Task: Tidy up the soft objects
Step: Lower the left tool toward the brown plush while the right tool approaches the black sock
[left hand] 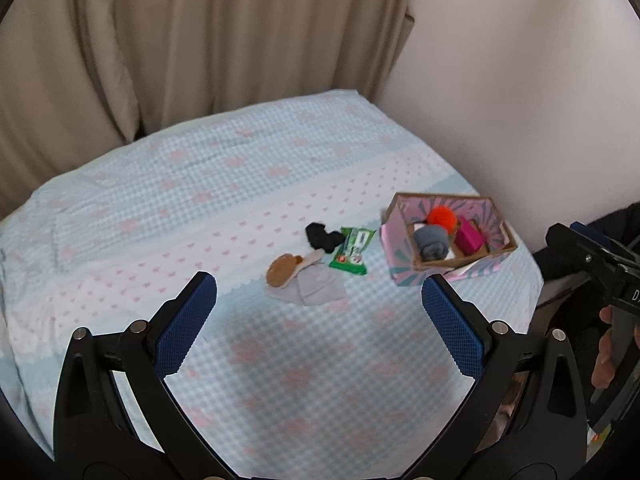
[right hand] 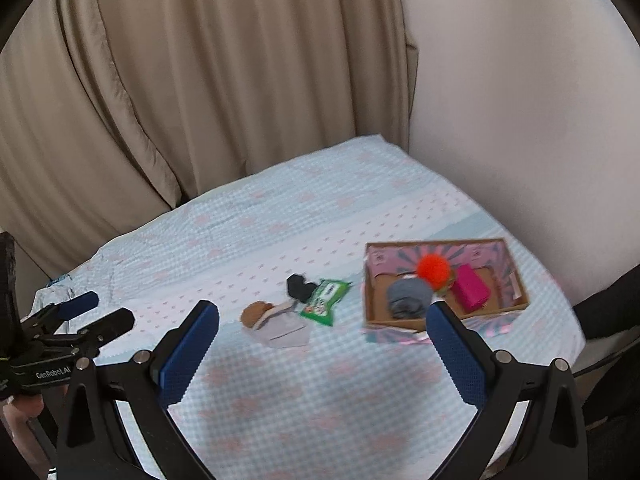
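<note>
The left gripper [left hand: 319, 286] is spread wide and holds nothing; the right gripper [right hand: 322, 318] is likewise spread and bare, both hanging above the pale blue checked bedspread [left hand: 304, 360] with pink patches.

Ahead of the left gripper's fingertips, slightly toward its right finger, lies a flat grey folded cloth [left hand: 316, 288] with a brown round plush piece [left hand: 282, 270] resting on its far-left edge. Just beyond are a green crinkly plastic packet [left hand: 352, 250] and a black bunched fabric item [left hand: 322, 236], touching each other. All look light and limp; the cloth would likely sag, so pinching a folded edge or a gathered bunch seems best, while the packet may be slippery.

Farther out, beyond the right finger of each gripper, stands the pink-patterned open cardboard box [right hand: 516, 280], already holding a rolled grey cloth [right hand: 410, 298], an orange fluffy pom-pom [right hand: 433, 268] and a magenta rectangular block [right hand: 472, 290].
</note>
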Motion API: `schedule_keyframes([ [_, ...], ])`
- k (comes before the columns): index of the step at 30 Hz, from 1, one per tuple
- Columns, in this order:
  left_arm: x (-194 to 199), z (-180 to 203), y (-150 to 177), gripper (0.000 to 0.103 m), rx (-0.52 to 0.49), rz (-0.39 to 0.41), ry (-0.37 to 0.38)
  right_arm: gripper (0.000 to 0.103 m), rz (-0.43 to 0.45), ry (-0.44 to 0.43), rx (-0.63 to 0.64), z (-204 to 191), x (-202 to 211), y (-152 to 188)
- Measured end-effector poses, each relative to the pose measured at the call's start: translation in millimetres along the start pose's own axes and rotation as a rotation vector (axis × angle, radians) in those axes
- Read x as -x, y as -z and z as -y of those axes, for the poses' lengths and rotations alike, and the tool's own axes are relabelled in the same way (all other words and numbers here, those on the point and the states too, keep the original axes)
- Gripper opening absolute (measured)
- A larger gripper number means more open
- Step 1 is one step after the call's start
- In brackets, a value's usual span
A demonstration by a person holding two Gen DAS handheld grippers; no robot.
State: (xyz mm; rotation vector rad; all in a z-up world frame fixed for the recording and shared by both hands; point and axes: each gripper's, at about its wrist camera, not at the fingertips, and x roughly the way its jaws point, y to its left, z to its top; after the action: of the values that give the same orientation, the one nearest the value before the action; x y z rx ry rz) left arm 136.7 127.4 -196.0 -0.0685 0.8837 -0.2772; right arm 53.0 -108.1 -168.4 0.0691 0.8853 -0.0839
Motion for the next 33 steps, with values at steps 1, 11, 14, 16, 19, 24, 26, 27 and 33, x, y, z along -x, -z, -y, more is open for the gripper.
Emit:
schedule_keyframes([
  [1, -6, -4, 0, 0.102, -0.007, -0.003, 0.000, 0.103, -0.009, -0.005, -0.009, -4, -10, 1],
  [11, -133, -48, 4, 0.098, -0.055, -0.087, 0.049, 0.103, -0.084, 0.011, -0.033, -35, -133, 16],
  [14, -176, -60, 10, 0.098, -0.031, -0.112, 0.065, 0.103, -0.096, 0.023, -0.033, -40, -172, 22],
  [16, -207, -68, 15, 0.097, -0.011, -0.134, 0.078, 0.103, -0.109, 0.027, -0.038, -39, -201, 26],
  [19, -240, -73, 20, 0.095, -0.012, -0.152, 0.093, 0.103, -0.124, 0.062, -0.045, -35, -239, 34],
  [24, -296, -84, 30, 0.095, 0.024, -0.182, 0.146, 0.097, -0.144, 0.151, -0.058, -20, -294, 47],
  [26, -313, -86, 35, 0.094, 0.032, -0.193, 0.161, 0.094, -0.153, 0.171, -0.072, -11, -312, 51],
  [27, -321, -86, 37, 0.092, 0.028, -0.198, 0.169, 0.094, -0.159, 0.178, -0.077, -8, -321, 53],
  [33, -338, -83, 46, 0.086, 0.019, -0.197, 0.227, 0.084, -0.212, 0.200, -0.105, 5, -360, 65],
])
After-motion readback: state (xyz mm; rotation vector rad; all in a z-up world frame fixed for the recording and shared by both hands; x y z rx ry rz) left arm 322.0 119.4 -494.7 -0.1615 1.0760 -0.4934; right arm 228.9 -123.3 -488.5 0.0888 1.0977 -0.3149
